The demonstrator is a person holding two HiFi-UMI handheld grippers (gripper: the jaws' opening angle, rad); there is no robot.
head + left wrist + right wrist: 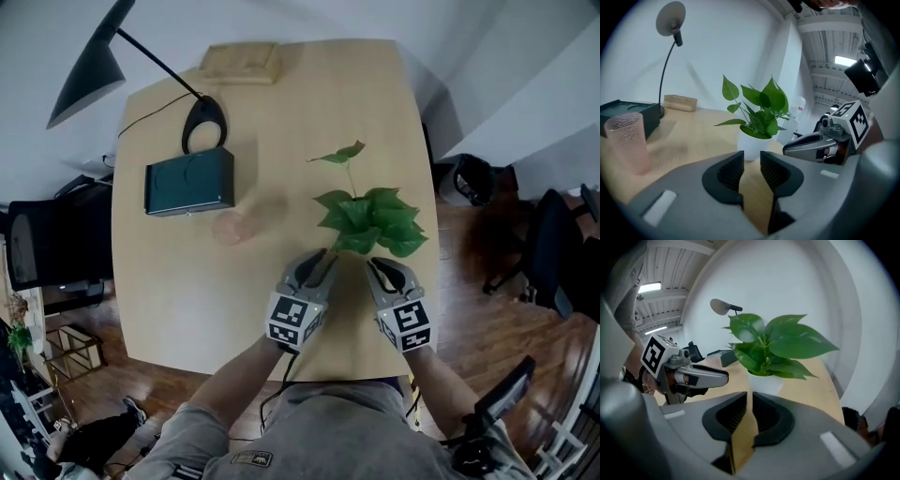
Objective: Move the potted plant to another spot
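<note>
- Potted plant (370,217): on the right half of the wooden table (187,300), at about 3 o'clock from the table's middle in the head view. White pot (752,146) standing upright, long axis vertical. Broad green leaves spreading above the rim. One taller stem with a single leaf (339,153) reaching towards 12 o'clock in the head view.
- Left gripper (322,257): near the plant, at 8 o'clock from the foliage, pointing towards 1 o'clock. Jaws a little apart in the left gripper view, with bare tabletop in the gap and nothing held. Pot just ahead of the tips, at 12 o'clock, not between them.
- Right gripper (377,267): near the plant, at 6 o'clock from the foliage, pointing towards 11 o'clock. Jaws barely apart in the right gripper view, with a thin slit of tabletop between them and nothing gripped. Pot ahead of the tips, at 12 o'clock.
- Pink cup (230,227): upright, at 9 o'clock from the plant, well apart from it.
- Dark teal box (187,180): at 10 o'clock from the cup, near it.
- Desk lamp (89,70): base just beyond the box at 12 o'clock, shade overhanging the table's far left corner.
- Wooden block (241,61): at the far edge, at 12 o'clock from the box.
</note>
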